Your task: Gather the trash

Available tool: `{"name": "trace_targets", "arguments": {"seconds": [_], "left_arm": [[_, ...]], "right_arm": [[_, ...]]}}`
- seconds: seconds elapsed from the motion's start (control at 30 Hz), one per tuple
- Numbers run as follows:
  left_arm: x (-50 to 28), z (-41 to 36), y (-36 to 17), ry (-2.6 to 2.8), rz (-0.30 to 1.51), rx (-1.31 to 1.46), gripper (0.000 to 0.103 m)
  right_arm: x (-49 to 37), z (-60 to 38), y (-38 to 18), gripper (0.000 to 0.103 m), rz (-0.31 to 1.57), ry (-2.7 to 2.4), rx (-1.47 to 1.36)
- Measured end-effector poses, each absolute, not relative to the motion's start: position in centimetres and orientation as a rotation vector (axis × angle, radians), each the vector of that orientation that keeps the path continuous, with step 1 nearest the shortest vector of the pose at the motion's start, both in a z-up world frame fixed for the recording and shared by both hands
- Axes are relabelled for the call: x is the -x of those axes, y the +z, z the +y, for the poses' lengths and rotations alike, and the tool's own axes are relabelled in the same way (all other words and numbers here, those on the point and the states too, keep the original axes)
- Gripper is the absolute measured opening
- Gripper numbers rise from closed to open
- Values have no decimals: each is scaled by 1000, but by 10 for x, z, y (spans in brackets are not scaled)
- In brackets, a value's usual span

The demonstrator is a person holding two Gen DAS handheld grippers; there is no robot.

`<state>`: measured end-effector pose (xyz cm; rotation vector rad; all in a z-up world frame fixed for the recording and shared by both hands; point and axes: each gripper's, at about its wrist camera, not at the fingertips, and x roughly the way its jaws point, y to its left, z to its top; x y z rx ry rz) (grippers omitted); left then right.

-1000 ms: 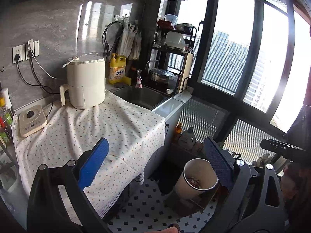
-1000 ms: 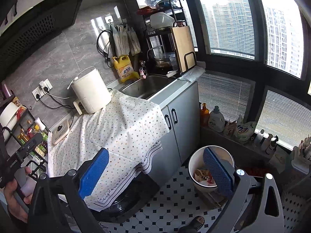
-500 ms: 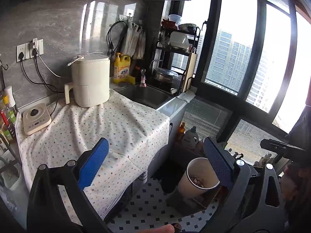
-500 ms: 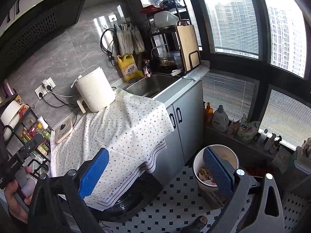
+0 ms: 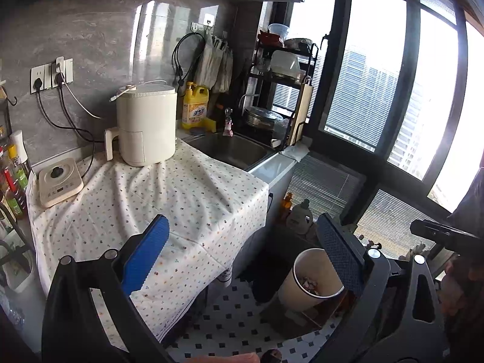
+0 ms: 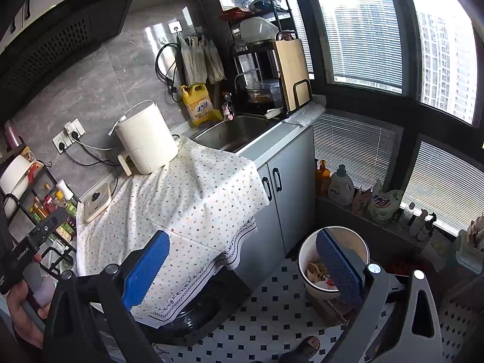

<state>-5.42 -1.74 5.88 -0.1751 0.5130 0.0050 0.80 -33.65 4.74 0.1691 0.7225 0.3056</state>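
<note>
Left gripper [image 5: 242,255]: jaws spread, empty, held above the worktop [image 5: 169,199] edge.
Right gripper [image 6: 242,260]: jaws spread, empty.
Trash bin [image 6: 305,260]: white, on the tiled floor [image 6: 260,311] beside the cabinet [image 6: 287,187], trash [image 6: 314,270] inside.
Worktop: dotted cloth [image 6: 193,199], cream appliance [image 6: 148,139].

Yellow detergent jug [image 6: 199,103] by the sink: blue label with white characters, too small to read. White bottle [image 6: 341,186] on the window ledge: label illegible. Black handle [image 6: 27,248], left edge of right view: white lettering, blurred.
</note>
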Motion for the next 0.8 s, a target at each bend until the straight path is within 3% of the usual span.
{"name": "trace_targets", "arguments": {"seconds": [0.8], "left_arm": [[56,-25,56,-8,517,174,97]], "right_arm": [[-11,-350,44,95,727,306,-169]]}}
